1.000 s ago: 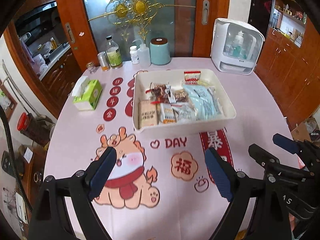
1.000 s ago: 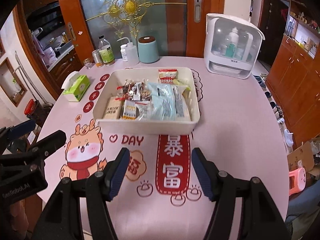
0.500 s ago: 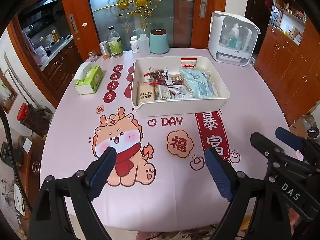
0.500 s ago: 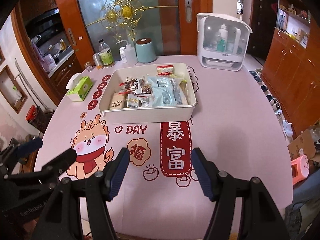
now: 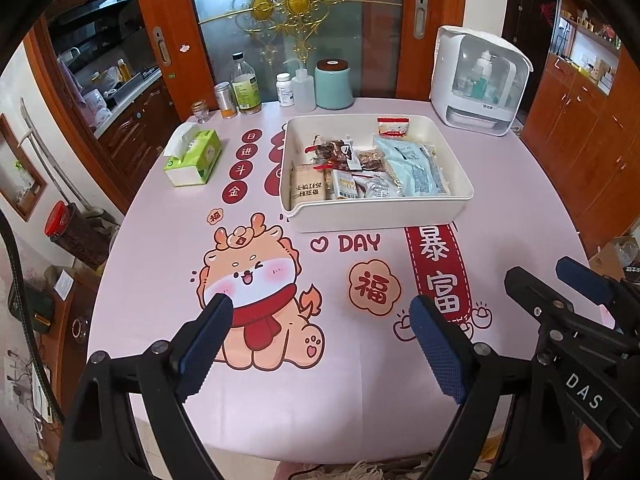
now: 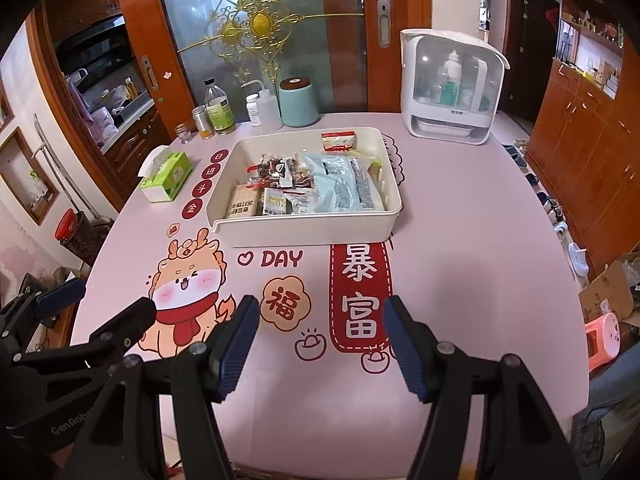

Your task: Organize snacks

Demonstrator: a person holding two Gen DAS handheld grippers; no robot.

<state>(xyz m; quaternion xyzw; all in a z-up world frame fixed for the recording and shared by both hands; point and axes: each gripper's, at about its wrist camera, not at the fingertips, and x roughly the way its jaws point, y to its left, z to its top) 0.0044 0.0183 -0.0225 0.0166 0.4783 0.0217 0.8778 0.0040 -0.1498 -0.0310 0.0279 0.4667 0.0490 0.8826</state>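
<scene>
Both tongs have pulled back toward the near edge of the table [image 5: 520, 184] over the last second. A second ago the white tray [image 5: 380, 216] sat close ahead of them and filled the middle of each view; now it lies well ahead, with a wide stretch of pink printed cloth between it and the blue pads. In the last half second the retreat has all but stopped.

The left gripper [image 5: 320, 332] hangs over the near part of the table, tilted down, its jaws wide apart with nothing between them; only the cartoon dragon print [image 5: 256, 280] shows in the gap. The right gripper [image 6: 320, 332] is just beside it, to its right, jaws also apart though less wide, and equally empty, above the red banner print [image 6: 360, 296].

The snacks [image 5: 360, 168] all lie inside the tray, ahead of both tongs: a pale blue packet [image 5: 412, 168] on the right side, a beige cracker pack [image 5: 306, 188] at the near left corner, dark wrapped sweets [image 5: 332, 150] behind it, and a small red-and-white packet [image 5: 393, 126] against the far wall. I see no snack loose on the cloth.

To me this reads as a finished job: everything is gathered in the tray and both tongs are empty and withdrawn. The green tissue box [image 5: 194, 156] stands off to the left, the white appliance [image 5: 480, 84] far right; neither seems part of it.
</scene>
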